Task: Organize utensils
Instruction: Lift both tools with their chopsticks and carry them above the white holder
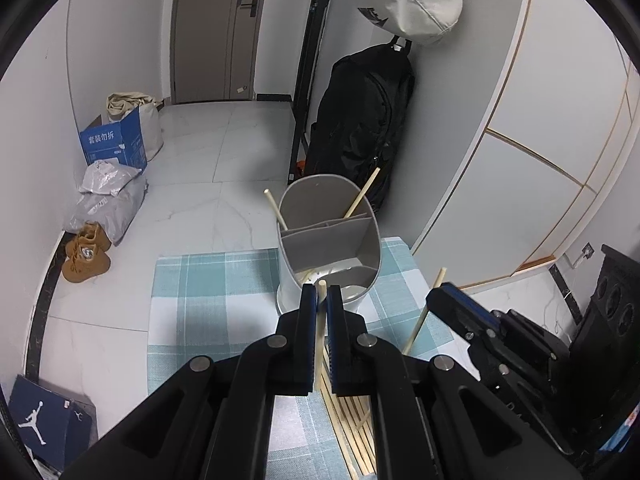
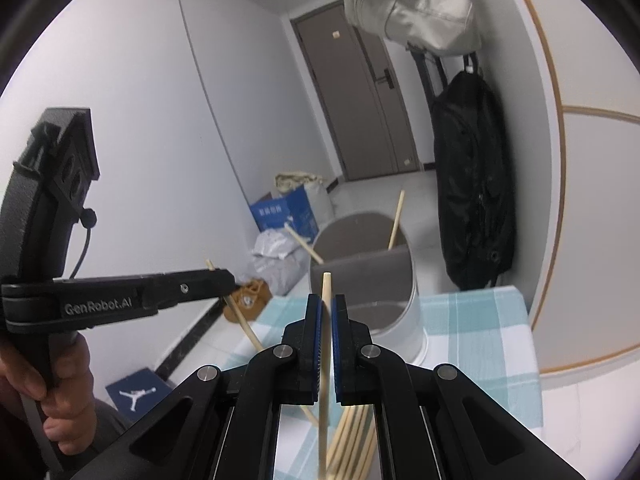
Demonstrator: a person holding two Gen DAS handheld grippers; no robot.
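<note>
left claw [image 1: 321, 292]: jaws closed on a chopstick [image 1: 319, 332], pointing steeply downward | right claw [image 2: 327, 302]: jaws closed on a second chopstick [image 2: 325, 344], tilted slightly below level | person's left hand [image 2: 52, 392]: fingers wrapped round the left claw's handle | the two claws: side by side, apart

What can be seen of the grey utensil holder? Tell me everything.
The grey utensil holder is a tall oval tub, plastic by its look, standing upright on the checked tablecloth near its far edge. Grey dividers split the inside into compartments. Two pale chopsticks lean out of the far compartment, more lie in the near one. Neither gripper touches it.
</note>
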